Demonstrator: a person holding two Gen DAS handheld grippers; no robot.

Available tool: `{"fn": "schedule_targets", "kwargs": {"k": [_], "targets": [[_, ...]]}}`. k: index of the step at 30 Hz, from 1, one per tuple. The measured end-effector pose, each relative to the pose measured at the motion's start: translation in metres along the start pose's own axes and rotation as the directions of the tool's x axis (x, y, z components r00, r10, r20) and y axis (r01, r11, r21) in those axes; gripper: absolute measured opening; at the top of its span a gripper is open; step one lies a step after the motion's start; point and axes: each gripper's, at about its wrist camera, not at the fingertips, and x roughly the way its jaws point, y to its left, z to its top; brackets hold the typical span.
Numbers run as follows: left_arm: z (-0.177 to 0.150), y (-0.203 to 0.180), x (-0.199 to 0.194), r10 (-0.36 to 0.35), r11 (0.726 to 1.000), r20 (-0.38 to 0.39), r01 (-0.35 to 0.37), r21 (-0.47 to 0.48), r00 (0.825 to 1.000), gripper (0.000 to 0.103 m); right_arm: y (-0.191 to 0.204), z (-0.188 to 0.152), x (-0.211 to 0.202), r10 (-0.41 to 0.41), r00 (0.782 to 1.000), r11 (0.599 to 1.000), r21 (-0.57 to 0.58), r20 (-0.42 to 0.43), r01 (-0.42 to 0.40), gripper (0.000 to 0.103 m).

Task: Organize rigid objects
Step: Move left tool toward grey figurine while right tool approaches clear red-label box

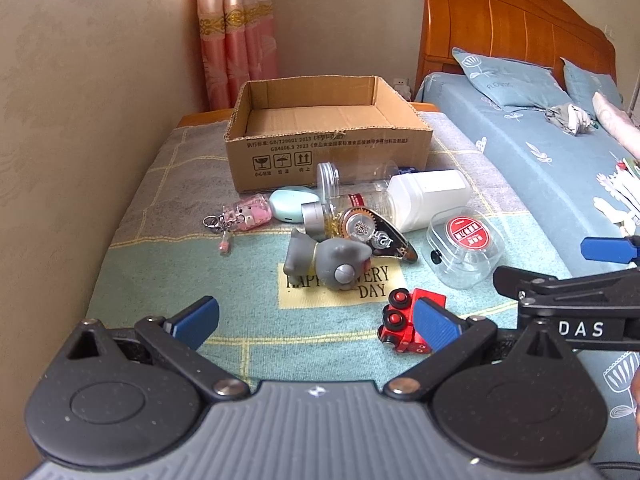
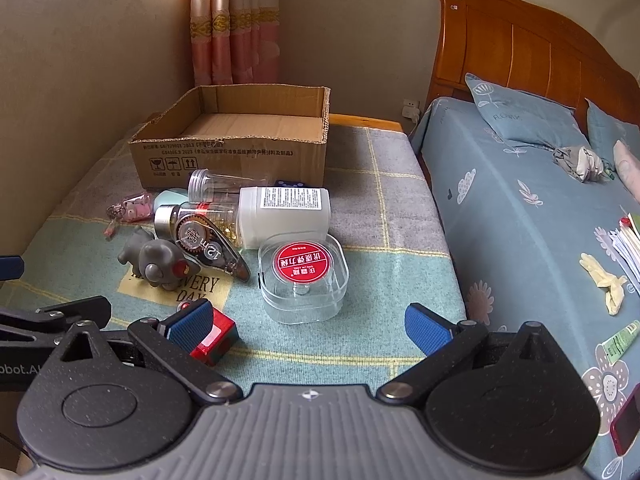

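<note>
An open cardboard box [image 1: 328,148] [image 2: 228,152] stands empty at the back of the cloth-covered table. In front of it lies a heap: a white bottle [image 1: 428,196] [image 2: 286,216], clear jars [image 1: 352,174], a correction tape [image 1: 380,236] [image 2: 212,250], a grey toy figure [image 1: 328,260] [image 2: 156,264], a clear case with a red label [image 1: 464,244] [image 2: 304,276], a pink keychain [image 1: 244,216] and a red toy train [image 1: 408,320] [image 2: 212,336]. My left gripper [image 1: 316,322] is open and empty, its right finger just in front of the train. My right gripper [image 2: 312,322] is open and empty before the clear case.
A bed with blue sheet [image 2: 520,208] and wooden headboard [image 1: 516,28] runs along the right of the table. Papers and small items [image 2: 624,240] lie on it. A wall [image 1: 80,120] borders the left, with a pink curtain [image 1: 236,32] behind the box.
</note>
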Motion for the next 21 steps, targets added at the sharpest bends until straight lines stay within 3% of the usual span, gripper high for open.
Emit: {"fn": "schedule_targets", "kwargs": {"k": [7,21], "targets": [[0.001,0.003,0.005,-0.018,1.000,-0.002,0.018,0.015,1.000,0.102,-0.009,-0.001,0.005,0.025,0.999,1.000,-0.004,0.028,-0.024,0.103],[0.005,0.020,0.039,-0.037,0.999,-0.022,0.037,0.022,0.999,0.102,-0.014,-0.010,0.046,0.067,0.997,0.997,-0.040,-0.029,-0.068,0.103]]}}
